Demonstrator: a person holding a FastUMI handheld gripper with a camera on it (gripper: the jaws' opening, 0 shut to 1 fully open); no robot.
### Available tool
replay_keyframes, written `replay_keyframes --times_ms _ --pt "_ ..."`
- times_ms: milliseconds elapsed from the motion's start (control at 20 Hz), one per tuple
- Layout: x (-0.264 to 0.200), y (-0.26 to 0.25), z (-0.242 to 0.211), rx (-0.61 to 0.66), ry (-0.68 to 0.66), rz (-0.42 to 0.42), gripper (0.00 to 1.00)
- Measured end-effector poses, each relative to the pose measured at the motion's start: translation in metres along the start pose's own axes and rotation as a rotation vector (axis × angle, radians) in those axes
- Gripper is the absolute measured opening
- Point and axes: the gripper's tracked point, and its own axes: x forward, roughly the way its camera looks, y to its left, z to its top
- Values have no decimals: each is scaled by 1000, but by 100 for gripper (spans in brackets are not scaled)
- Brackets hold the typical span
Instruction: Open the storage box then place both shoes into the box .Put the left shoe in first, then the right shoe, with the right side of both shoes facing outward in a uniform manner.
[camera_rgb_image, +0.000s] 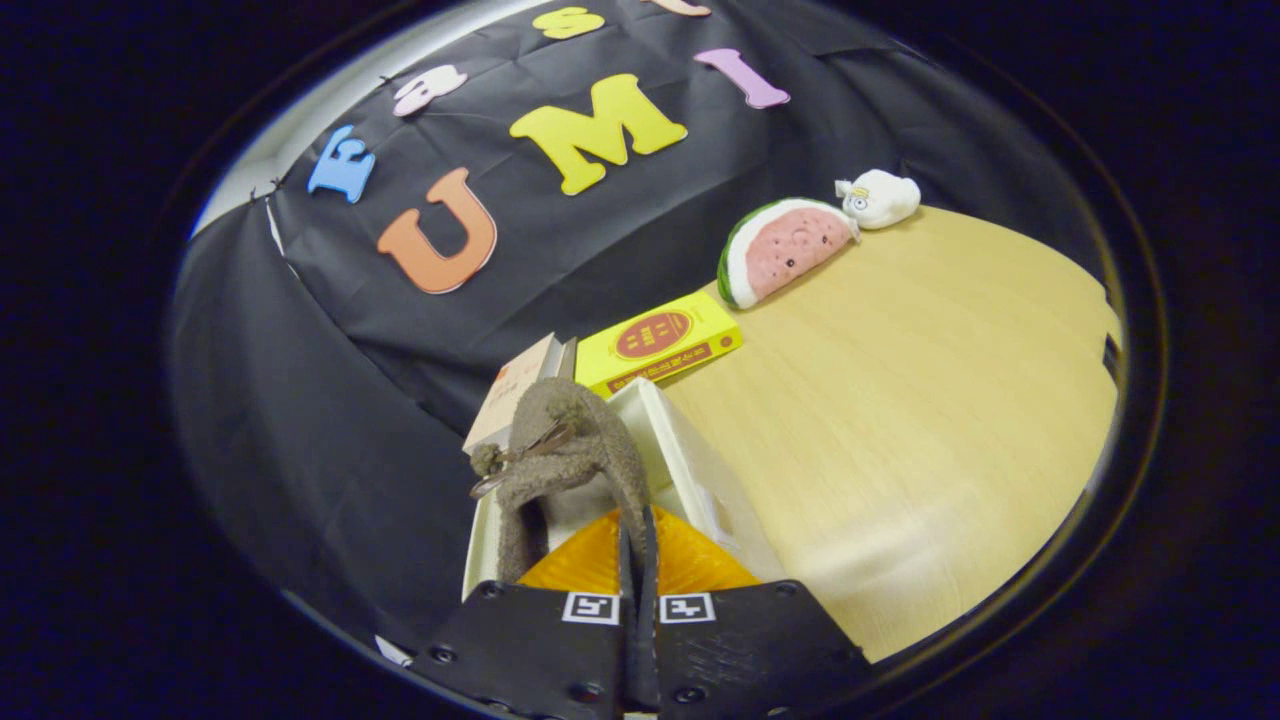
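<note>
- The storage box (690, 470), white-walled, stands open at the near left of the wooden table (920, 420), up against the booth's black cloth wall
- A grey-brown fuzzy shoe (570, 450) hangs over the box — its collar is pinched between the fingers, and the body rises away from them, tilted, above the box's opening
- The gripper (638, 600) is drawn nearly closed, both fingers pressing on the thin edge of the shoe's collar
- An orange ribbed surface (600, 560) shows just ahead of the fingers, under the shoe; whether it is a lid or the box's inside I cannot tell
- Just beyond the box, a pale book or carton (515, 390) leans against the cloth wall
- To its right lies a yellow box (660, 345), flat on the table
- Farther right and farther off, a watermelon-slice plush (785, 248) rests at the table's back edge
- Rightmost, a small white plush toy (880, 198) sits just beside the watermelon — touching or nearly so
</note>
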Motion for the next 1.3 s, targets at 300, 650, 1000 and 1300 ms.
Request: replay_keyframes --times_ms 300,650,1000,1300 --pt "2 13 -2 -9 -37 14 4" --pt "-10 25 2 -18 -49 101 30" --pt "-68 19 47 -285 -278 208 83" --pt "-133 -14 100 -509 -438 226 95"
